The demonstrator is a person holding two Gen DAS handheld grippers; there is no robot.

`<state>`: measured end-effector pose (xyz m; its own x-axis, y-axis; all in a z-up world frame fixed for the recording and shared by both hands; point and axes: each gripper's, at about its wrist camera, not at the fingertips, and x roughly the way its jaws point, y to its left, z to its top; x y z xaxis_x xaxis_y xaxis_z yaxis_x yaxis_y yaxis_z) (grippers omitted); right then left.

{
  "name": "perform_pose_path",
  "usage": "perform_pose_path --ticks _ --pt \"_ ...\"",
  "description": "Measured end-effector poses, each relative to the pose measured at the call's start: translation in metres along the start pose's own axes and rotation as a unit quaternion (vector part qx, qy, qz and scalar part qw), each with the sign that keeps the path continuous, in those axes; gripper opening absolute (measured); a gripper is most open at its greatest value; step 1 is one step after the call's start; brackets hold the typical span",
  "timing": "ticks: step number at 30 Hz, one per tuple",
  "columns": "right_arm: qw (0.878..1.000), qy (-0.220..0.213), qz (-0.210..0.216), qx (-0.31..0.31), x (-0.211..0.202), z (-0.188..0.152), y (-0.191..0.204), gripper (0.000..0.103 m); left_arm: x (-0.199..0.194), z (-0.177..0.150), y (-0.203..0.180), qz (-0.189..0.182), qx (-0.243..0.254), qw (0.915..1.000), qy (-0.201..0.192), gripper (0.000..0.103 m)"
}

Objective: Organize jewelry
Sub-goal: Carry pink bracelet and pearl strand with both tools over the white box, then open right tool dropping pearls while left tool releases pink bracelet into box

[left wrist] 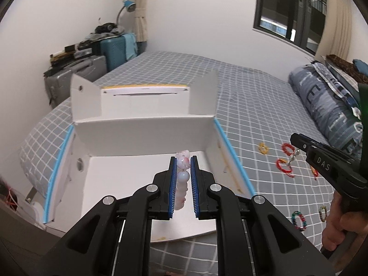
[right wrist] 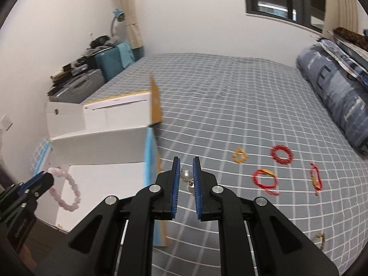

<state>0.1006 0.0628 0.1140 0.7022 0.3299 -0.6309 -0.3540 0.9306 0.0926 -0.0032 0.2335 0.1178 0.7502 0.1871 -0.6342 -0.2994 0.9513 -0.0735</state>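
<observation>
A: Largest first. What fills the field?

B: A bed [right wrist: 230, 105] under a grey checked sheet, with a folded blue quilt [right wrist: 335, 105] along its right side. Suitcases [left wrist: 76, 73] stand stacked beyond the far left corner, under a blue lamp [left wrist: 128, 5].

A: And on the sheet?

B: An open white box [left wrist: 142, 128] with blue edging and its flaps raised, at the left. Its right wall stands between the box floor and the loose pieces on the sheet.

A: The left gripper [left wrist: 183, 172]?

B: It hangs over the box floor, jaws nearly closed on a pink bead bracelet [left wrist: 182, 177]. In the right wrist view the loop dangles below the fingers, above the box interior.

A: The right gripper [right wrist: 185, 174]?

B: It is held above the sheet just right of the box wall, jaws narrowed around a pearl earring [right wrist: 186, 176]; the pearl touches the left pad, while contact with the right pad cannot be told.

A: What lies loose?

B: Well apart from the box: a red ring bracelet [right wrist: 281, 155], a red cord bracelet [right wrist: 265, 180], another red cord piece [right wrist: 315, 178], a yellow bracelet [right wrist: 240, 155], and, nearer the camera, a dark multicolour bracelet [left wrist: 299, 220] and a green one [left wrist: 323, 214].
</observation>
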Motion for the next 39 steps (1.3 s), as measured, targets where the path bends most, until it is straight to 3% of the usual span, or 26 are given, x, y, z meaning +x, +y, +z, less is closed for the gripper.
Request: perform_pose_path --ticks 8,17,39 --pt "0.999 0.006 0.040 -0.032 0.014 0.000 0.058 0.011 0.005 -0.002 0.037 0.024 -0.022 0.9994 0.006 0.011" --pt "0.995 0.021 0.053 -0.077 0.041 -0.011 0.115 0.010 0.023 -0.006 0.070 0.049 -0.041 0.9978 0.019 0.011" --pt "0.990 0.108 0.047 -0.076 0.098 -0.034 0.133 0.010 0.080 -0.022 0.105 0.085 -0.064 0.9896 0.096 0.011"
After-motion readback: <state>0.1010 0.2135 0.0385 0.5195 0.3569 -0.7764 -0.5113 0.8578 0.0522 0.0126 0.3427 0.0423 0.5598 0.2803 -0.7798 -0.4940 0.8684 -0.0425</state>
